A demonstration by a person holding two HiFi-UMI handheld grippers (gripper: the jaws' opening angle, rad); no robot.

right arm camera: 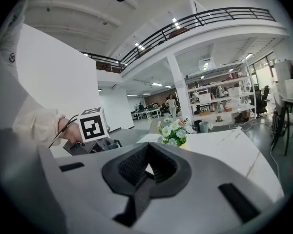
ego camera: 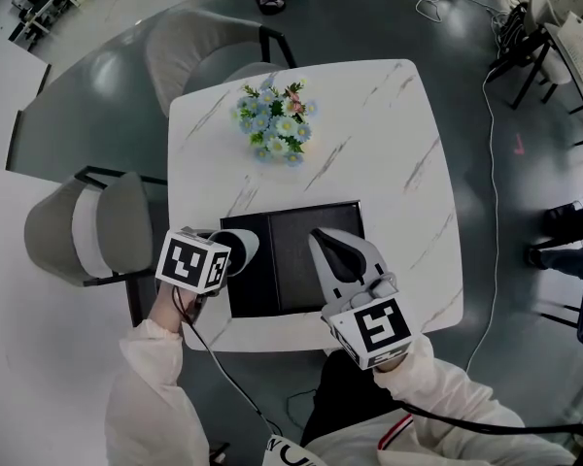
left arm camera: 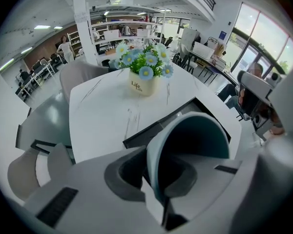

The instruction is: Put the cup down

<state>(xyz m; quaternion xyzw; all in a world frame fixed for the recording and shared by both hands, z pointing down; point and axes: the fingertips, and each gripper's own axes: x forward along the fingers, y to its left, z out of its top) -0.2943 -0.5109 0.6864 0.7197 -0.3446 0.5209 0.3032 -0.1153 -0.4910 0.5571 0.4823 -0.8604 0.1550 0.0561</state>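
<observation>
A pale cup [ego camera: 243, 248] with a dark teal inside [left arm camera: 193, 140] is tipped on its side at the left edge of a black mat [ego camera: 296, 260]. My left gripper [ego camera: 228, 256] points steeply down and is shut on the cup's rim wall, one jaw inside and one outside [left arm camera: 156, 172]. Whether the cup touches the mat I cannot tell. My right gripper [ego camera: 338, 252] hovers over the mat's right half, shut with nothing between its fingers [right arm camera: 147, 172]. From the right gripper view the left gripper's marker cube [right arm camera: 92, 124] shows at the left.
The mat lies at the near side of a white marble table [ego camera: 398, 144]. A pot of blue and white flowers [ego camera: 275, 122] stands mid-table. Grey chairs stand at the left [ego camera: 92, 226] and the far side [ego camera: 194, 51]. Cables lie on the floor [ego camera: 488, 124] to the right.
</observation>
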